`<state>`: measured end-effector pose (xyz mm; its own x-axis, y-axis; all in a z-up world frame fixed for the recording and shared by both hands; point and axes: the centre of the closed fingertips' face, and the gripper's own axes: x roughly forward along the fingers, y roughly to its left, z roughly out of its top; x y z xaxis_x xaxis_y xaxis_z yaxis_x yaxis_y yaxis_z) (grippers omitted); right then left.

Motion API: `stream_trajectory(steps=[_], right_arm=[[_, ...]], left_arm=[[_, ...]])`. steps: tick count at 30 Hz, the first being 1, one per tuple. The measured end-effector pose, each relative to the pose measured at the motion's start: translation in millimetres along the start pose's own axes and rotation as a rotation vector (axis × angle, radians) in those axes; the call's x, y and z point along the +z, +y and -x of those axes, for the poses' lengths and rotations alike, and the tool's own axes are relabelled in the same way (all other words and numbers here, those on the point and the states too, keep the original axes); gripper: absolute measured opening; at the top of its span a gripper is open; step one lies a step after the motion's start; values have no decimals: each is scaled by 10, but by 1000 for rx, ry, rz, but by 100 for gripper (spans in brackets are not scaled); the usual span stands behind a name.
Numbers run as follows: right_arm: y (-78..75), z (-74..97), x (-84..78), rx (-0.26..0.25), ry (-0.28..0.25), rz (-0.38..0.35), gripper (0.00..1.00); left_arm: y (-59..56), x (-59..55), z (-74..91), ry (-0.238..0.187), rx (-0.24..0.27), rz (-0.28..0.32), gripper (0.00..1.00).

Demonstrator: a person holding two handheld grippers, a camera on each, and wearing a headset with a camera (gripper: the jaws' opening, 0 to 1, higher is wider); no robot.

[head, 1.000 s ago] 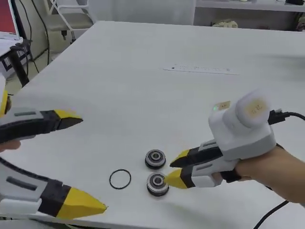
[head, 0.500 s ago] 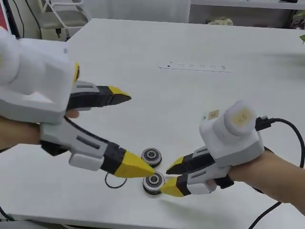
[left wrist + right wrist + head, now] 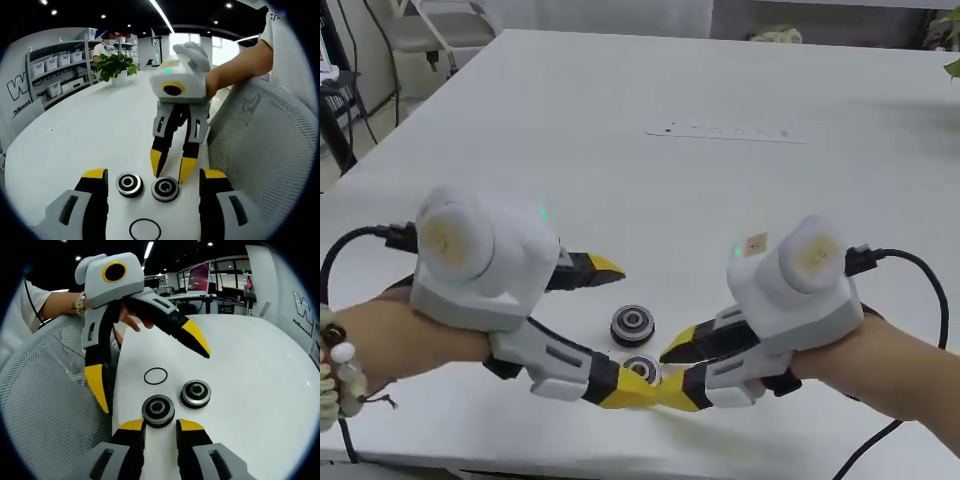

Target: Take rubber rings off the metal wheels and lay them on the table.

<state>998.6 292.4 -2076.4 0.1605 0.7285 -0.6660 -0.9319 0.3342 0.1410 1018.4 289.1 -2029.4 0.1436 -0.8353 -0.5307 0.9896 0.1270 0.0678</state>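
Observation:
Two metal wheels lie near the white table's (image 3: 720,200) front edge: the far wheel (image 3: 633,324) (image 3: 129,184) (image 3: 195,393) and the near wheel (image 3: 642,368) (image 3: 165,188) (image 3: 158,410). Both carry dark rubber rims. One loose rubber ring (image 3: 145,229) (image 3: 155,375) lies flat on the table beside them. My left gripper (image 3: 630,330) (image 3: 153,175) (image 3: 150,370) is wide open, its jaws straddling both wheels. My right gripper (image 3: 677,372) (image 3: 172,167) (image 3: 161,426) faces it with a narrow gap, its tips just short of the near wheel's edge and nothing between them.
A white power strip (image 3: 725,132) lies further back on the table. A grey mesh chair (image 3: 260,150) (image 3: 45,405) stands at the front edge, close to the wheels. A potted plant (image 3: 115,65) sits at the table's far end.
My left gripper swung in from the left and came down over the two wheels, covering the loose ring in the head view. My right gripper stayed by the near wheel.

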Motion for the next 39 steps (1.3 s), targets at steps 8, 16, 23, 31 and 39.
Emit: stream_trajectory(steps=[8, 16, 23, 31, 39], right_arm=[[-7, 1, -16, -4, 10, 11, 20], [37, -46, -42, 10, 30, 28, 19], [22, -42, -47, 5, 31, 31, 18], [-2, -21, -58, -2, 35, 44, 12], [-3, -17, -65, -4, 41, 63, 11]], left_arm=[[-94, -128, -63, 37, -62, 20, 46], [-111, -163, -72, 40, -75, 27, 26], [-139, -242, -120, 52, -80, 17, 20], [-129, -302, -177, 64, -79, -35, 9], [-101, -308, -213, 64, -84, -13, 8]])
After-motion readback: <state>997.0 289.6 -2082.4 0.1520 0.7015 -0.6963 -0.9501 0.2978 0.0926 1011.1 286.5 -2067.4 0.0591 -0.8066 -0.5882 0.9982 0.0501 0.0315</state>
